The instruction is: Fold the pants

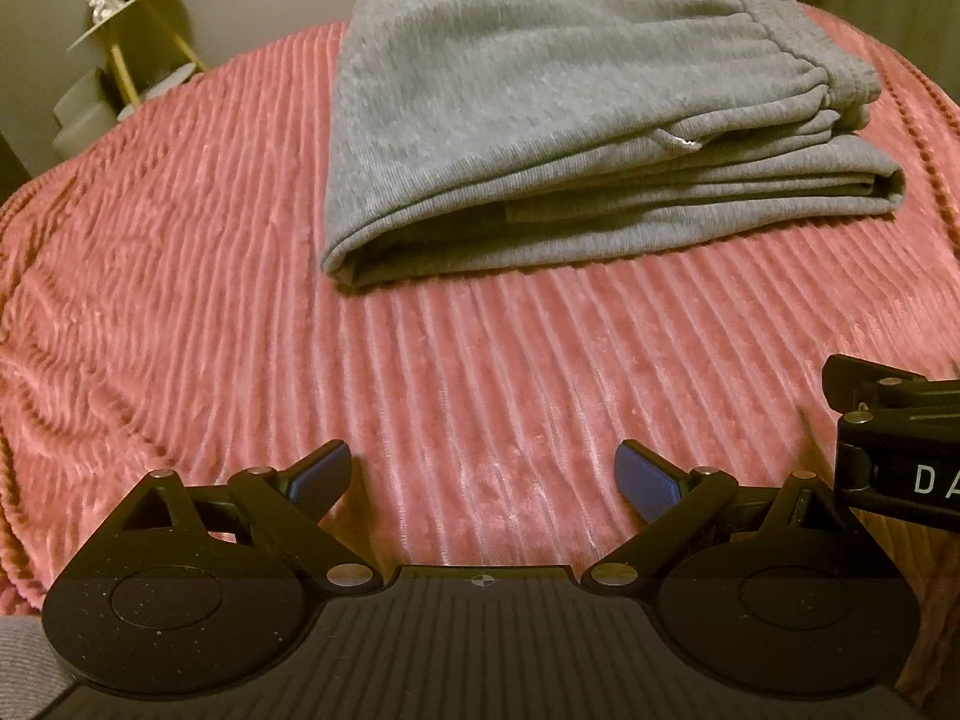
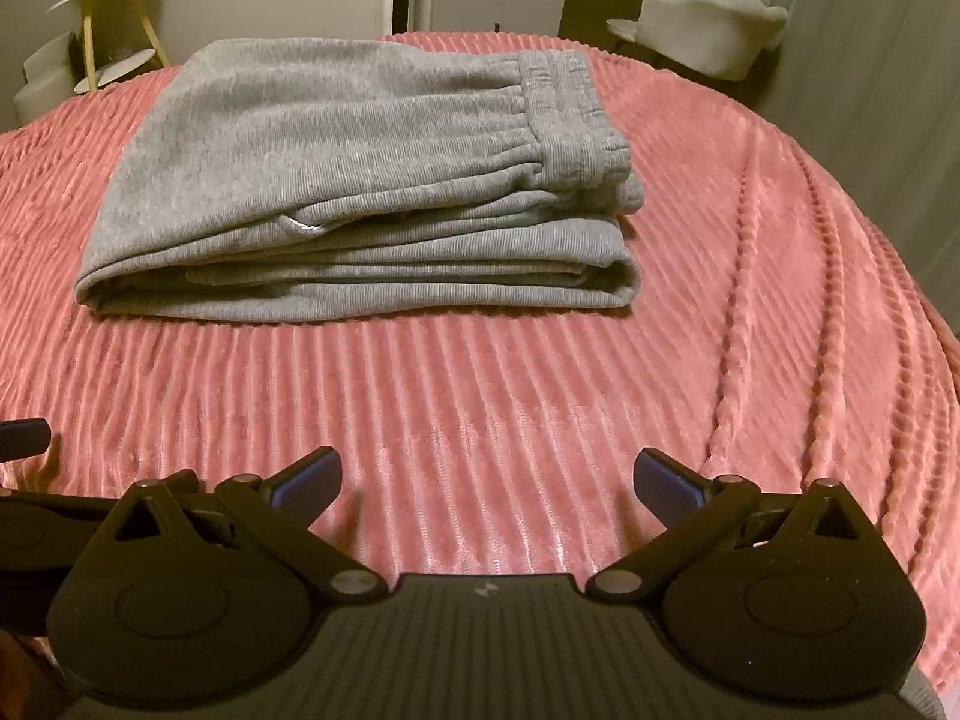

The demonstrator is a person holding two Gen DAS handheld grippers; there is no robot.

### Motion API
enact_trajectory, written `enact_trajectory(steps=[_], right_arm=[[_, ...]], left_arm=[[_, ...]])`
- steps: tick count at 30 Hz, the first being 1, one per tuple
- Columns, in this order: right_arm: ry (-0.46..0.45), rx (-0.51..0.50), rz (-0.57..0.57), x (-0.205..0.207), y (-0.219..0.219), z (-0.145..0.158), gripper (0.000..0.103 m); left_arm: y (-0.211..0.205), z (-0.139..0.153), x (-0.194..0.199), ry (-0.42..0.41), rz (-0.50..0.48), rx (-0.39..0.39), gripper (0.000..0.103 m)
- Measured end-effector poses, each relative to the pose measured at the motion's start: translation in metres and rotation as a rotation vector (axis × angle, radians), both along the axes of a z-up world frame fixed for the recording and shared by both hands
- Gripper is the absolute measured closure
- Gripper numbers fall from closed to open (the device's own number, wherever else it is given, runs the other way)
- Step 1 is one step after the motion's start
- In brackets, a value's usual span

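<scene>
The pants, grey sweatpants of a thick knit, are seen lying already folded into a compact stack on the pink ribbed blanket of a bed, in the upper middle of the left wrist view and the upper left to centre of the right wrist view. The elastic waistband is turned to the right side of the bundle, and a rounded fold is shown at the left end. Several layers are stacked at the near edge, where a drawcord tip is exposed. The cloth is judged soft, limp and fairly light, with a nap that should not slip readily; no fragility is expected. If hold must be taken again, the thick near edge or the gathered waistband is judged best, all layers being pinched together so that the stack is not shed. The left tongs are held spread apart and empty, low in the frame, well short of the bundle. The right tongs are likewise spread apart with nothing between them. The folding is judged essentially complete.
</scene>
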State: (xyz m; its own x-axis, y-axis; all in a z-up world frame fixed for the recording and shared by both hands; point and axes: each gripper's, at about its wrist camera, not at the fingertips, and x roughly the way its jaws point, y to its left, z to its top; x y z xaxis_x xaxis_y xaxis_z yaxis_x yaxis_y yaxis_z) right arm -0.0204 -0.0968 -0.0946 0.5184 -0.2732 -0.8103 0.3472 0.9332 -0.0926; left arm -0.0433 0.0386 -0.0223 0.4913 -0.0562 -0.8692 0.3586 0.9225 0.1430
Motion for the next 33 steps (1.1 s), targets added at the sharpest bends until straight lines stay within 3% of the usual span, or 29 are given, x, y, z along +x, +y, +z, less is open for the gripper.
enact_trajectory(steps=[33], right_arm=[[0.02, 0.019, -0.015, 0.0003, -0.0012, -0.0046, 0.0]], left_arm=[[0.0021, -0.0028, 0.0002, 0.013, -0.003, 0.003, 0.005]])
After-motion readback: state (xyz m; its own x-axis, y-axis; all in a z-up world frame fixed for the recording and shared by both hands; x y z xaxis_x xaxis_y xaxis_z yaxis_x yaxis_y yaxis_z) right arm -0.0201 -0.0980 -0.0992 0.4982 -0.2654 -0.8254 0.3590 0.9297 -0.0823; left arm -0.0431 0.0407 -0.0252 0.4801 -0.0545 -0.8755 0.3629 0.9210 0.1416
